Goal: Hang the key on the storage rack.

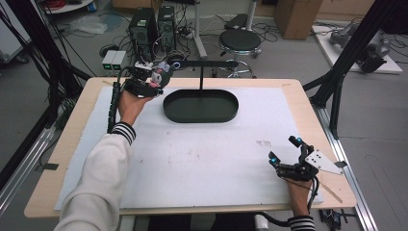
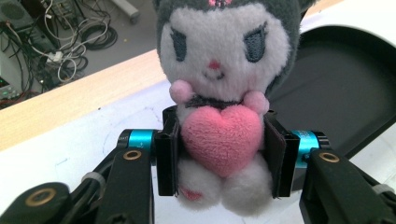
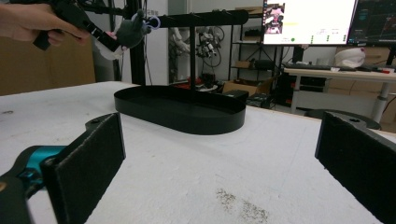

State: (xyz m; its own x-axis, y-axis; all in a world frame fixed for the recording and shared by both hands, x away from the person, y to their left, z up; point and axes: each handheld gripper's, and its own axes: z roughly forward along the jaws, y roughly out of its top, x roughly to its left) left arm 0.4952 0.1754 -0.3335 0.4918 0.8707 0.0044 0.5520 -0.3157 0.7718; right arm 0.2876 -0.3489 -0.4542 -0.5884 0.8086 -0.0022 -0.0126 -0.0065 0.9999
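A small plush doll with a white face, grey hood and a pink heart on its chest sits squeezed between the jaws of my left gripper. In the high view that gripper holds the doll in the air by the left end of the black stand's crossbar. A ring on the doll's head is at the bar's left tip. The black oval tray lies just to the right, below. My right gripper rests at the table's front right, open and with nothing in it.
The stand's post rises from the tray's far side. A white mat covers the wooden table. Beyond the far edge are computer towers, cables and a stool. Black frame struts stand at both sides.
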